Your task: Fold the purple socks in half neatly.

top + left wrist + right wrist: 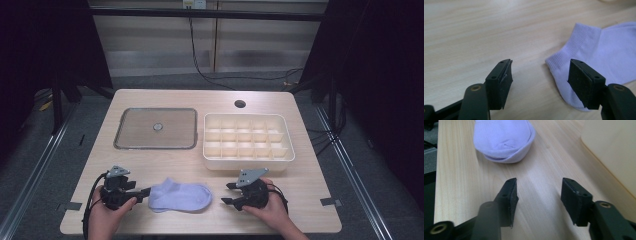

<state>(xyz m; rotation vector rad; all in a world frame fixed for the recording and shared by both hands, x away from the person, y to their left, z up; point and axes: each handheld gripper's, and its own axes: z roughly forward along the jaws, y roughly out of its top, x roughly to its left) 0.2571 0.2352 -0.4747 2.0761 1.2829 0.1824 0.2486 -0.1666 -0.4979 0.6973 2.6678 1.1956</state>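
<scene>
Two hand-held black grippers flank a pale lilac ankle sock (180,195) lying flat on the light wooden table (150,160). The left gripper (145,192), jaws parted and gripping nothing, sits at the sock's ribbed cuff (564,53), one pad over its edge. The right gripper (226,193), jaws likewise parted and empty, points at the sock's toe, a short gap away. A cream plastic compartment tray (248,143) lies just beyond it
</scene>
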